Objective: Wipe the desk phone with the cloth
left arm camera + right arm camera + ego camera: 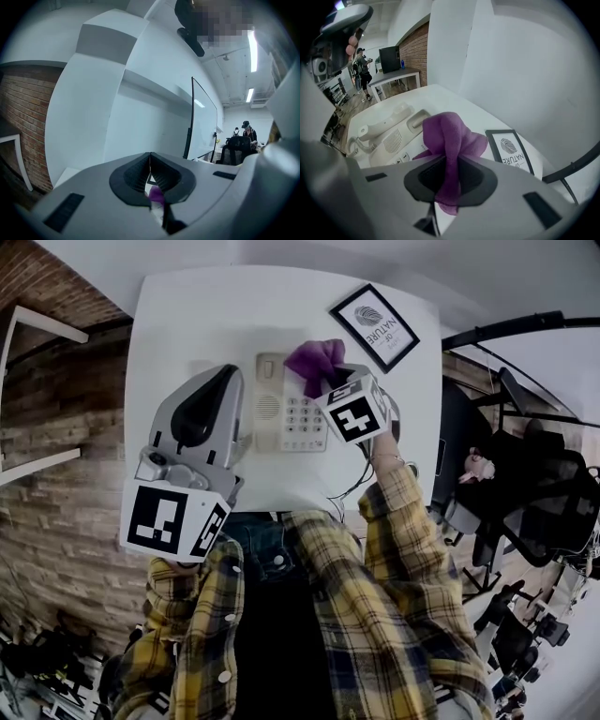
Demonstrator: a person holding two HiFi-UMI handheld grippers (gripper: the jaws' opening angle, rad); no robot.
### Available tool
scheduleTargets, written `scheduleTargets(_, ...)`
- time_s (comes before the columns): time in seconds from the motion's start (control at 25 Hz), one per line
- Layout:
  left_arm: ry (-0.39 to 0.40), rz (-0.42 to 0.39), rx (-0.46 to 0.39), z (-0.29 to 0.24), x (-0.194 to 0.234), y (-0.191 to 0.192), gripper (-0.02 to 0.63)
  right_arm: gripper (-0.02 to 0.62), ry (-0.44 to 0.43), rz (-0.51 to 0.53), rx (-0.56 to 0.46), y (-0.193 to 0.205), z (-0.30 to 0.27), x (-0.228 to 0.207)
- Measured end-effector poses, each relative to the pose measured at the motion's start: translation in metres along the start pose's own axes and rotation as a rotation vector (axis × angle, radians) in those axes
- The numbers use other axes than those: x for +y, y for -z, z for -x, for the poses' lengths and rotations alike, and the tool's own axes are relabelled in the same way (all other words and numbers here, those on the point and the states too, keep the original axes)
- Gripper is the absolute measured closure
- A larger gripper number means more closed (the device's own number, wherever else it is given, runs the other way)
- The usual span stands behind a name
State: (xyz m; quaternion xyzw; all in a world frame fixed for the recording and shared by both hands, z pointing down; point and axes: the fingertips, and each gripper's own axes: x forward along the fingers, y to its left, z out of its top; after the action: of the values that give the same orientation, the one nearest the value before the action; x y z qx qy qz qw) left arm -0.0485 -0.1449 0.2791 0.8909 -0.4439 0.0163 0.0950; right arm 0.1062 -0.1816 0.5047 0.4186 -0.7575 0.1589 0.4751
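- Table [178,324]: white. The phone sits mid-table and nothing on it serves as a container.
- Phone [270,409]: long axis runs away from the person. The handset [379,125] is cradled along its left side and the keypad [303,418] is on the right half.
- Left gripper [150,176]: raised off the table on the phone's left and tipped up toward the wall. Jaws are pressed together with nothing between them. In the head view it hides the phone's left edge.
- Right gripper [449,178]: at the phone's right edge, level with the keypad, jaws clenched on the cloth. It is the one placed to work.
- Cloth [449,136]: purple, bunched, sticking out past the jaw tips over the phone's far right corner. Can't tell if it touches the phone yet.
- Frame [375,326]: lies flat, beyond and right of the phone, clear of the wiping path.
- Key relation: the unwiped phone lies left of and nearer than the cloth. The likely stroke is a pull along the long axis over the keypad, then across toward the handset.
- Risk: snagging the handset or shoving the phone, since the left gripper isn't bracing it.
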Motion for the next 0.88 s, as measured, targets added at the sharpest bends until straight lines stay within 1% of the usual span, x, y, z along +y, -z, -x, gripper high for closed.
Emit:
scheduleTargets(0.4, 0.021, -0.006, -0.002, -0.003, -0.011, 0.0, 0.591, 0.534, -0.054, -0.003, 0.028, 0.025, 0.008, 0.027)
scheduleTargets(0.68, 0.041, -0.011, -0.004, -0.01, -0.021, 0.0, 0.591, 0.534, -0.071, 0.032, 0.026, 0.04, 0.014, 0.046)
scheduleTargets(0.88, 0.047, -0.014, -0.002, -0.014, -0.025, 0.0, 0.591, 0.534, -0.099, 0.058, 0.031, 0.052, 0.017, 0.064)
